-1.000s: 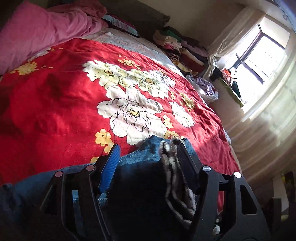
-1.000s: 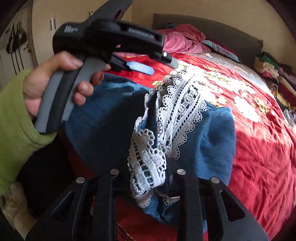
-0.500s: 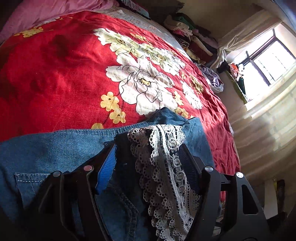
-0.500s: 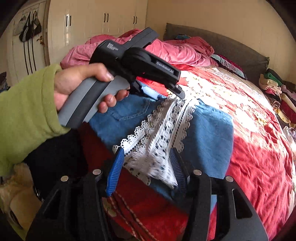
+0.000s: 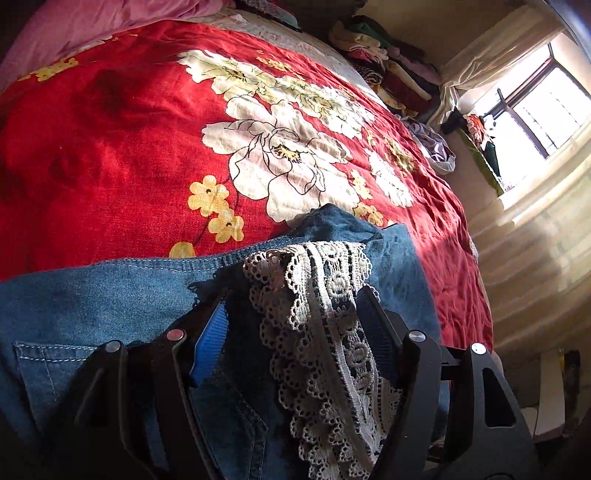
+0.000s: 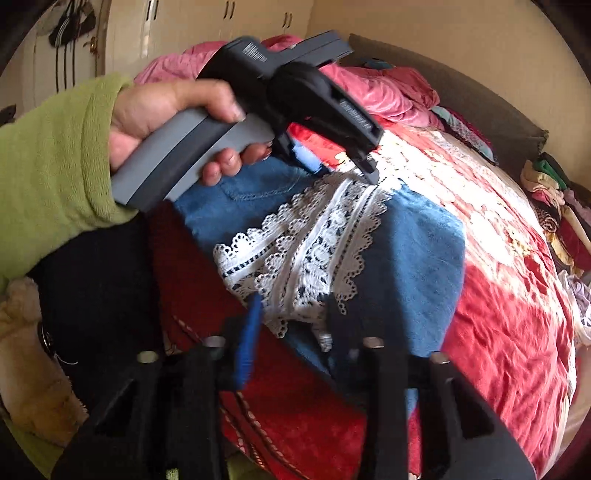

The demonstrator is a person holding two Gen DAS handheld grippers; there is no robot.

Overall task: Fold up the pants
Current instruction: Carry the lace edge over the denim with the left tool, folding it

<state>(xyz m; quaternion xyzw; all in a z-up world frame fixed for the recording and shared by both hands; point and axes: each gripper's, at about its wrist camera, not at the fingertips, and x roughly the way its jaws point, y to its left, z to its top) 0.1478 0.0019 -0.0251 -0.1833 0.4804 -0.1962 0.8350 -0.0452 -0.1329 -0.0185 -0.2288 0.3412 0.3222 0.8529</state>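
Nearly there: we lay the folded pants down on the near bed.
Left gripper grips the lace hem; right gripper, just closing, pinches the lace's near edge.

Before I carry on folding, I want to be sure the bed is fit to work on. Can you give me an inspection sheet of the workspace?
Surface: red floral bedspread, creased, partly sunlit.
Job's things: blue jeans with white lace trim, lying on the near edge of the bed.
Clutter: pink quilt bunched by the headboard; stacked clothes along the far side.
Grippers: left hand-held gripper clamps denim and lace; right hand-held gripper has just been closing its jaws, with the lace hem between them.
Cables: nothing seen.
Surroundings: bright window, wardrobe doors.
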